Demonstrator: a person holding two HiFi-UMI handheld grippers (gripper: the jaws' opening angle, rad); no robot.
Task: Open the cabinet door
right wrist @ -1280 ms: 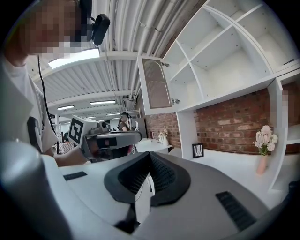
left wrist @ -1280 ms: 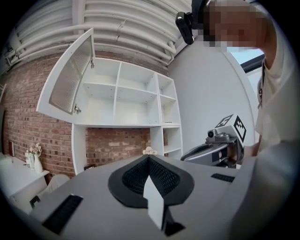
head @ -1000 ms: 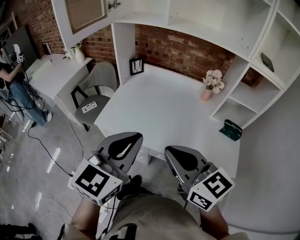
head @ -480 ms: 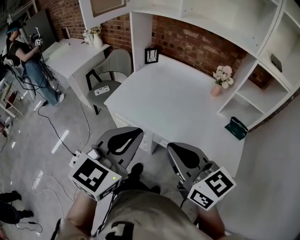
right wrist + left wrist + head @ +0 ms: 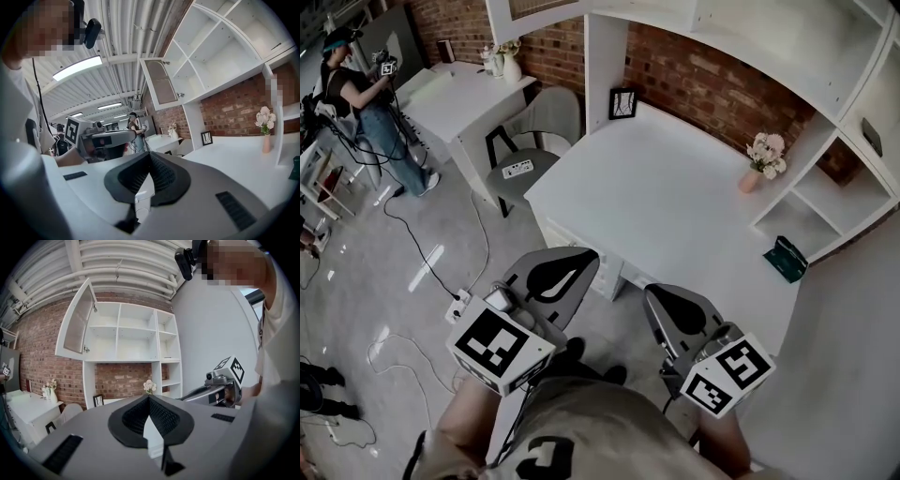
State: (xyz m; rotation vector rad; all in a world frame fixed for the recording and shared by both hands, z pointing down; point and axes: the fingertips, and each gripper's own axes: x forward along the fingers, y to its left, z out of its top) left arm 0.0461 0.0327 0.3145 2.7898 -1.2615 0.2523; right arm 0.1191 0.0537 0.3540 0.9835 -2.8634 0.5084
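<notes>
White surface (image 5: 675,187) under brick wall. Cabinet door (image 5: 77,326) high at upper left, already swung wide, so the opening looks done. Left gripper (image 5: 149,399) and right gripper (image 5: 150,155) low at the waist, jaws pressed together, empty, well apart from it. Since a second ago the head view has swung left; a bystander (image 5: 356,84) now shows fully.

Head view: bright, even overhead light, with soft shadows only. The desk (image 5: 675,197) top reads near-white and shows little texture. The floor (image 5: 422,269) carries one glare streak. Both gripper views have strong fisheye and black vignette at the corners. The cabinet door (image 5: 77,322) and shelves (image 5: 136,331) bow outward. A strip light (image 5: 77,67) clips to white in the right gripper view. Foreground is soft, background sharper.
</notes>
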